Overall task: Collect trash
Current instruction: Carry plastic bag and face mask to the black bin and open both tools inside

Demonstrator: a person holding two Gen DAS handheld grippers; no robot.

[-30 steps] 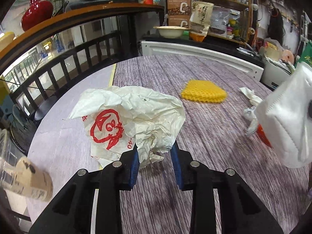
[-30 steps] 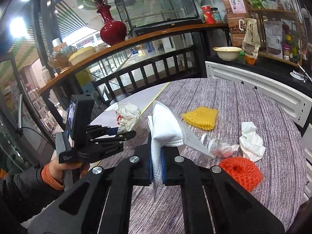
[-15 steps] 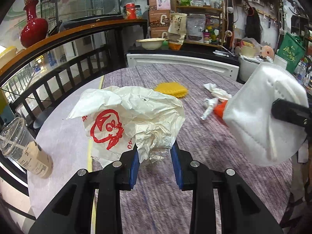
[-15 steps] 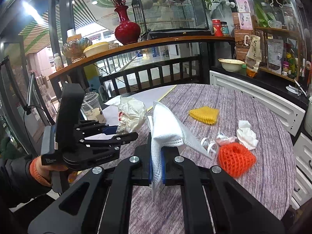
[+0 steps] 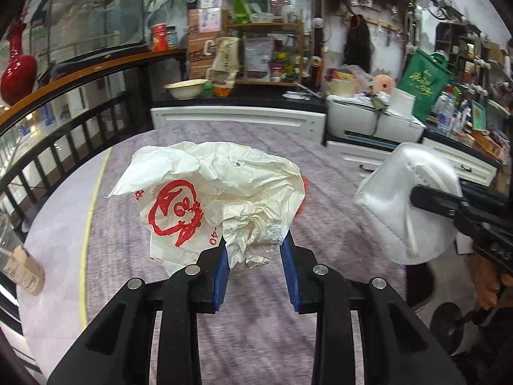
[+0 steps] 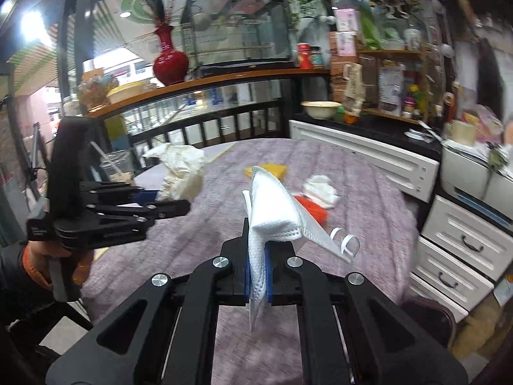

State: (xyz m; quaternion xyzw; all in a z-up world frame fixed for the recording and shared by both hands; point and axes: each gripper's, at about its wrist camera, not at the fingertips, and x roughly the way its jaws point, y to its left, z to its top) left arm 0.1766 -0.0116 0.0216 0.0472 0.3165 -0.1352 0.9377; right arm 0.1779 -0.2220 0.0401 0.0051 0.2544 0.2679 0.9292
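I am carrying a crumpled bag (image 5: 218,199) clamped in my left claw (image 5: 256,256) and a face mask (image 6: 272,215) pinched in my right claw (image 6: 257,276), both lifted over the surface (image 6: 368,199), side by side.

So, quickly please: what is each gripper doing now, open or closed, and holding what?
Left gripper: closed on the crumpled plastic bag.
Right gripper: closed on the white face mask.

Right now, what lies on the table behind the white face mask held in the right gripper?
Behind the white face mask: yellow foam net, orange foam net, crumpled white tissue, each partly hidden.
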